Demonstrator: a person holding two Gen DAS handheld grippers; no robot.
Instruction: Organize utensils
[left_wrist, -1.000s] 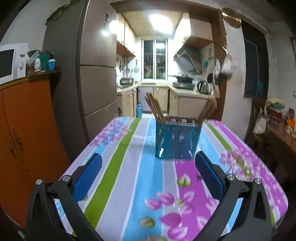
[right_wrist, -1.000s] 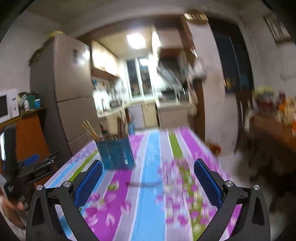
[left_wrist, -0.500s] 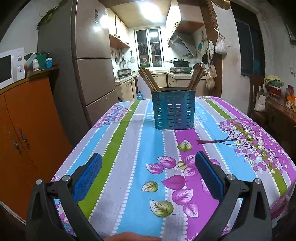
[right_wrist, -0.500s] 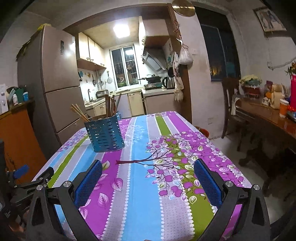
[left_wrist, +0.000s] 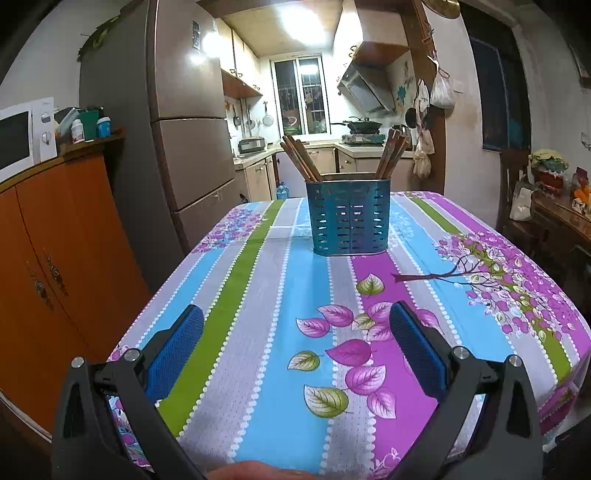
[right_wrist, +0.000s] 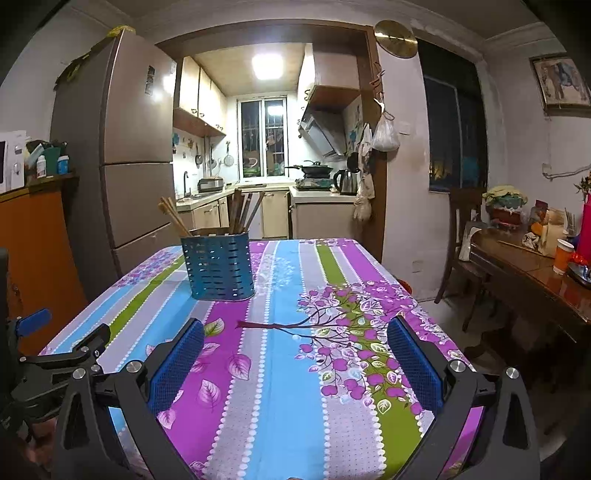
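We hold the left gripper (left_wrist: 295, 332) and right gripper (right_wrist: 295, 343) wide and empty at the table's near edge; the blue holder (left_wrist: 349, 216) of chopsticks (left_wrist: 301, 158) stands far ahead. Next we likely reach forward.

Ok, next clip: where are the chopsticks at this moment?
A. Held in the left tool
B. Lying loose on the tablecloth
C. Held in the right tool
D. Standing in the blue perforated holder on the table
D. The chopsticks stand in two bunches inside the blue holder on the table, while the left tool and right tool are both open and empty.
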